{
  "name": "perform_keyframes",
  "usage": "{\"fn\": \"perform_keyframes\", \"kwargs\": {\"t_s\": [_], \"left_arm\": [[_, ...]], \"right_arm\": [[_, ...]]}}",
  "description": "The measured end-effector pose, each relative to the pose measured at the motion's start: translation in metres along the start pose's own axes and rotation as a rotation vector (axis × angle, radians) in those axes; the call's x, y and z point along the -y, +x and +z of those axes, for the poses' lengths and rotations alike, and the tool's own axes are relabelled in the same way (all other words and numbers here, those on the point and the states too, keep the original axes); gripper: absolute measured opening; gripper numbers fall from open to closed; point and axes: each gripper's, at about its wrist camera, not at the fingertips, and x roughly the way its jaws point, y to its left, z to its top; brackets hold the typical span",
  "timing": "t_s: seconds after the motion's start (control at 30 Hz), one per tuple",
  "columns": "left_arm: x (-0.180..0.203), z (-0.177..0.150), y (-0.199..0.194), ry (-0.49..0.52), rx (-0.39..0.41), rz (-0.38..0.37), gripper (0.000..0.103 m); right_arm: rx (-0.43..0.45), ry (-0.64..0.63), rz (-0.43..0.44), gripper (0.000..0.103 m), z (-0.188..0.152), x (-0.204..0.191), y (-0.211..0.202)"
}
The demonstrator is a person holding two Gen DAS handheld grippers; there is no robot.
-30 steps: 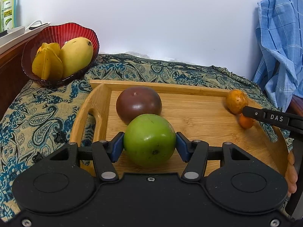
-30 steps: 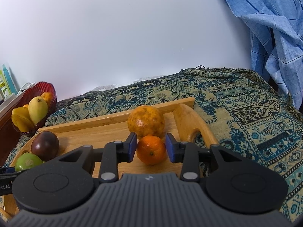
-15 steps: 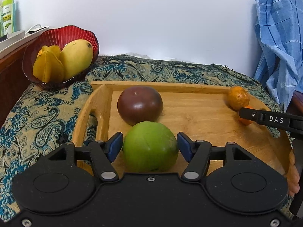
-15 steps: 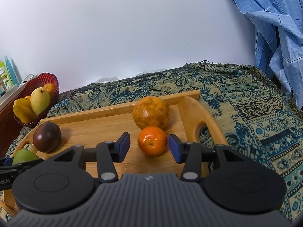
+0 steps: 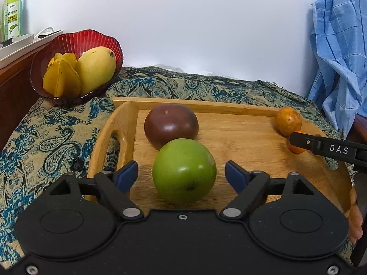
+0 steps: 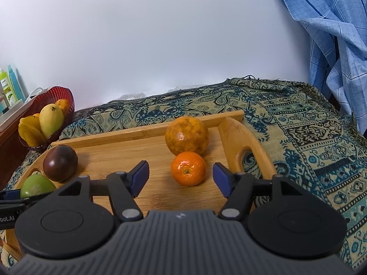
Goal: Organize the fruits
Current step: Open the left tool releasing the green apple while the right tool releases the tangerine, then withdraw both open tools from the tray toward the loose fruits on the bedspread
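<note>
A green apple (image 5: 184,178) rests on the wooden tray (image 5: 240,137), between the open fingers of my left gripper (image 5: 181,175), which do not touch it. A dark purple fruit (image 5: 170,126) sits just behind it. In the right wrist view a small orange mandarin (image 6: 188,168) lies on the tray (image 6: 114,151) between the open fingers of my right gripper (image 6: 181,180), untouched. A larger mottled orange fruit (image 6: 187,135) sits behind it. The green apple (image 6: 36,184) and purple fruit (image 6: 60,162) show at the tray's left.
A red bowl (image 5: 96,43) with a mango (image 5: 95,68) and starfruit (image 5: 62,78) stands back left on the patterned cloth (image 5: 45,142). A blue checked cloth (image 5: 339,45) hangs at the right. Bottles (image 5: 12,13) stand on a left shelf.
Both grippers have opened, letting go of the green apple and the mandarin, which now rest on the tray. Both grippers have drawn back slightly.
</note>
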Motion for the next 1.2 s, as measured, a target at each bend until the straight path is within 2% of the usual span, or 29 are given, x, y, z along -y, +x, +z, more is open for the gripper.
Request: {"fn": "perform_keyframes", "kwargs": {"t_s": [0.3, 0.57, 0.73, 1.03, 1.2], "left_arm": [[-0.001, -0.006, -0.013, -0.01, 0.013, -0.004, 0.089], [0.007, -0.023, -0.043, 0.037, 0.04, -0.026, 0.097], [0.012, -0.037, -0.064, 0.034, 0.055, -0.046, 0.099], [0.016, -0.075, -0.094, 0.04, 0.062, -0.072, 0.101], [0.017, -0.101, -0.108, 0.063, 0.061, -0.072, 0.103]], "right_arm": [[0.036, 0.002, 0.0, 0.088, -0.001, -0.003, -0.017], [0.088, 0.035, 0.014, 0.094, -0.012, -0.007, -0.052], [0.15, -0.031, 0.002, 0.102, -0.023, -0.015, -0.083], [0.231, -0.067, -0.047, 0.103, -0.062, -0.006, -0.139], [0.232, -0.044, -0.046, 0.103, -0.09, -0.002, -0.162]]}}
